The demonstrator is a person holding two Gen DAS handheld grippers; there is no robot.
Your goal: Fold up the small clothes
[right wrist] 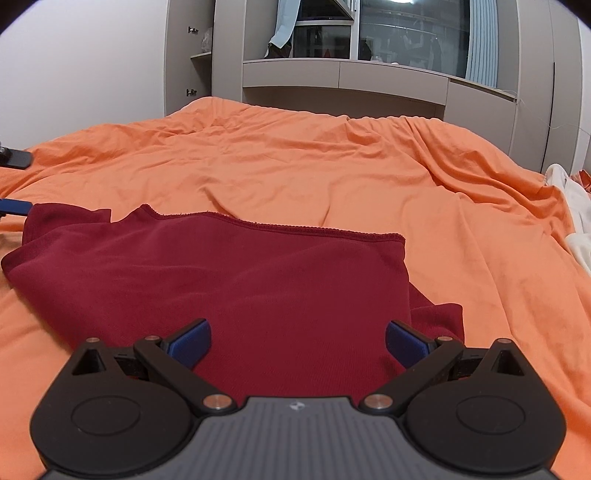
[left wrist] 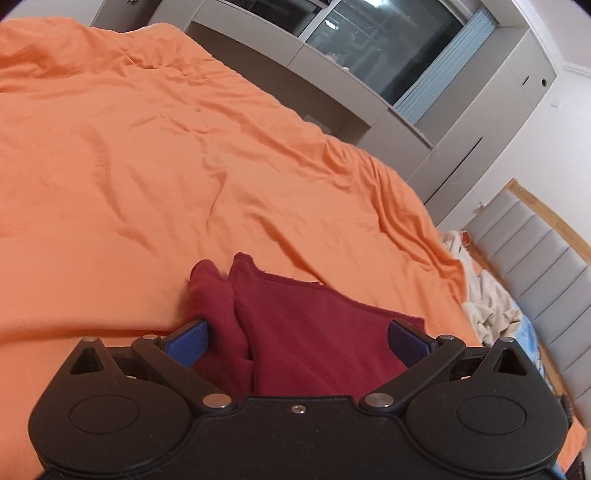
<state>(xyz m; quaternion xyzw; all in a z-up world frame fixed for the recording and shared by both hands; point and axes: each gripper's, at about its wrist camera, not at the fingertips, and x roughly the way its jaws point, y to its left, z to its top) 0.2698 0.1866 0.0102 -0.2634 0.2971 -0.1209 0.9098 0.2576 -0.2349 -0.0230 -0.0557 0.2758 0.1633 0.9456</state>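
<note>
A dark red garment [right wrist: 236, 291] lies on the orange bedspread [right wrist: 295, 170], partly folded, with a straight hemmed edge across its far side. My right gripper [right wrist: 297, 341] is open, its blue pads wide apart over the garment's near edge. In the left wrist view the same garment [left wrist: 306, 332] shows with a bunched sleeve at its left. My left gripper [left wrist: 297, 341] is open, its blue pads on either side of the cloth. Whether the pads touch the cloth I cannot tell. The left gripper's blue tip also shows at the far left of the right wrist view [right wrist: 14, 206].
The bedspread [left wrist: 147, 166] is wrinkled and covers most of the bed. A pile of pale clothes [left wrist: 487, 295] lies at the bed's right side by a grey padded headboard [left wrist: 546, 266]. Grey cabinets and a dark window [right wrist: 406, 33] stand beyond the bed.
</note>
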